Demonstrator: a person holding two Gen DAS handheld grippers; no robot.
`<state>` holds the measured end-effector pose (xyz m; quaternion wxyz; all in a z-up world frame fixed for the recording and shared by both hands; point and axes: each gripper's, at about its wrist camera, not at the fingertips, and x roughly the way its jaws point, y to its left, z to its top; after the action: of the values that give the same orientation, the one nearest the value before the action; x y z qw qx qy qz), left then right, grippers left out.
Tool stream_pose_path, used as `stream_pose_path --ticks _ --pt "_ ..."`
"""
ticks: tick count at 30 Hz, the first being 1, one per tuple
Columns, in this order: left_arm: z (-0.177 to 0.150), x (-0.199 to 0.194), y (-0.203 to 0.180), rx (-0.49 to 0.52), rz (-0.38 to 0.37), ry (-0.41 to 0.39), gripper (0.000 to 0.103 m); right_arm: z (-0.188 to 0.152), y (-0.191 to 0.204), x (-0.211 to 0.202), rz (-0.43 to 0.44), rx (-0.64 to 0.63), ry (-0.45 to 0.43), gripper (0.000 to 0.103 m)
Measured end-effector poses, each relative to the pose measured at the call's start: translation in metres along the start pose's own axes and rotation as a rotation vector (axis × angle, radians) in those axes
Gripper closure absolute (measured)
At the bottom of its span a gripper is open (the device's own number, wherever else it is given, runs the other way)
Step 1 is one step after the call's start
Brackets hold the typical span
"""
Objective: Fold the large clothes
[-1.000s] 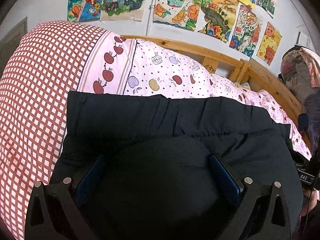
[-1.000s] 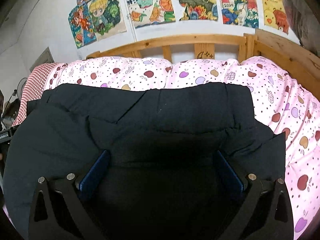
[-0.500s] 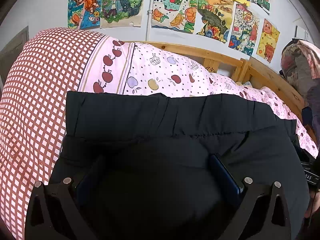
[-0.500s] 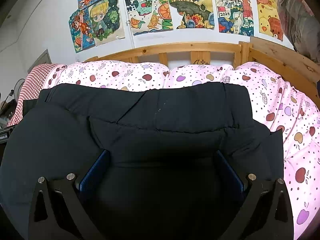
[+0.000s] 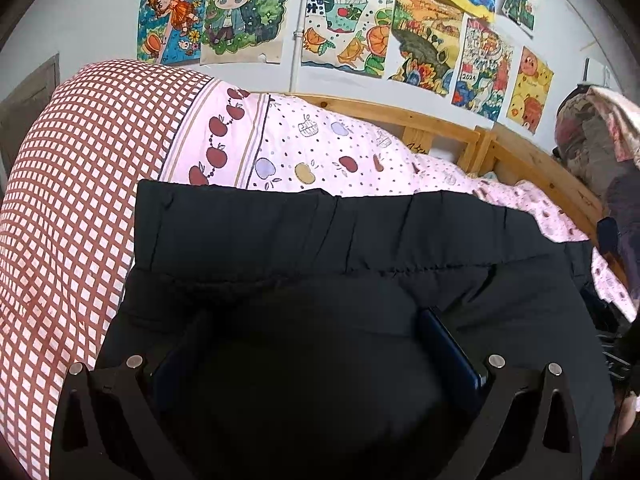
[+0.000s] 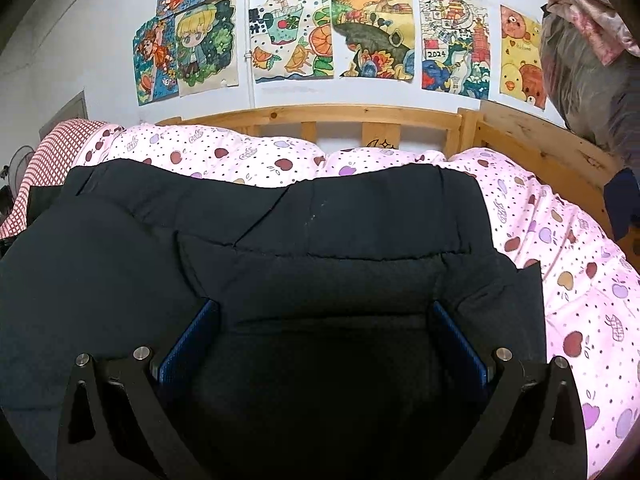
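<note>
A large black padded garment [image 5: 320, 280] is spread on a pink apple-print quilt [image 6: 580, 280], its stitched band at the far edge. It is bulged between the wide-spread fingers of the left gripper [image 5: 316, 340] and right gripper [image 6: 326, 336]. A red-checked pillow [image 5: 72, 200] is seen left, a wooden headboard [image 6: 340, 120] beyond.

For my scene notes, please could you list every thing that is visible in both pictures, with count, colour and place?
black garment: one, black, spread on the bed under both tongs
quilt: one, pink with apple print, beneath the garment
checked pillow: one, red and white, left end of bed
bed frame: one, light wood, behind the quilt
drawings: many, multicoloured, on the wall
bundle of cloth: one, grey and pink, far right
left tongs: one, black with blue pads, open over the garment
right tongs: one, same colours, open
</note>
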<state>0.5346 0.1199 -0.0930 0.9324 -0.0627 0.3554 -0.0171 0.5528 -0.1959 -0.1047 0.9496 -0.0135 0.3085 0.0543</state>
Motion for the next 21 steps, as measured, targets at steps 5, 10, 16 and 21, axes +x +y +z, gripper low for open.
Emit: stream_pose_path --ticks 5,10,16,21 --pt "-0.003 -0.037 0.017 -0.055 -0.085 -0.032 0.0 -0.011 -0.018 -0.04 -0.013 0.067 -0.118 0.001" --pt "-0.011 -0.072 0.047 -0.134 -0.099 -0.081 0.0 -0.023 -0.053 -0.078 -0.061 0.182 -0.184 0.001" --pt "-0.015 -0.079 0.084 -0.123 -0.117 0.027 0.0 -0.032 -0.086 -0.083 -0.065 0.144 -0.068 0.001" --pt "-0.023 -0.064 0.11 -0.082 -0.183 0.147 0.0 -0.036 -0.103 -0.063 0.001 0.157 0.062 0.001"
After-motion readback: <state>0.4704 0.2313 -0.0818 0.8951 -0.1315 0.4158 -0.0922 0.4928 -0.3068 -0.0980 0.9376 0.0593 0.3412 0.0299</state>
